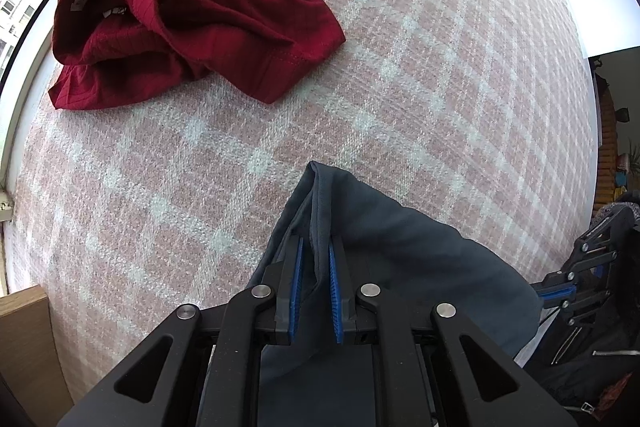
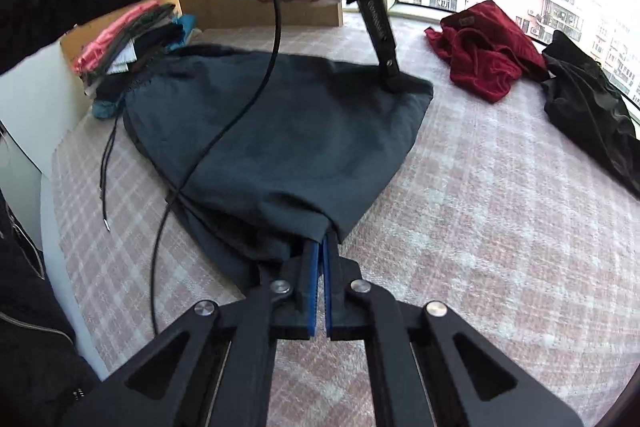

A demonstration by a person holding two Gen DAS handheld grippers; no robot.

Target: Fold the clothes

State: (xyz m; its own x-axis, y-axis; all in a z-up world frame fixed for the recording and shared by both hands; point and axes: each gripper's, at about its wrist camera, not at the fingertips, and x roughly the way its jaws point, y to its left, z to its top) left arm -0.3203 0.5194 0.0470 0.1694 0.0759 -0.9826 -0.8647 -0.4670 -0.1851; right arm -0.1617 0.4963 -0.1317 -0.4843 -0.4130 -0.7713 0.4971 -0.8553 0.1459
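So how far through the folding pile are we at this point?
Done: a stack of folded clothes sits by the cardboard box. In hand: the dark grey garment, doubled over on the plaid cover, with the left gripper and right gripper each shut on an edge. Left: the crumpled red garment and black garment.
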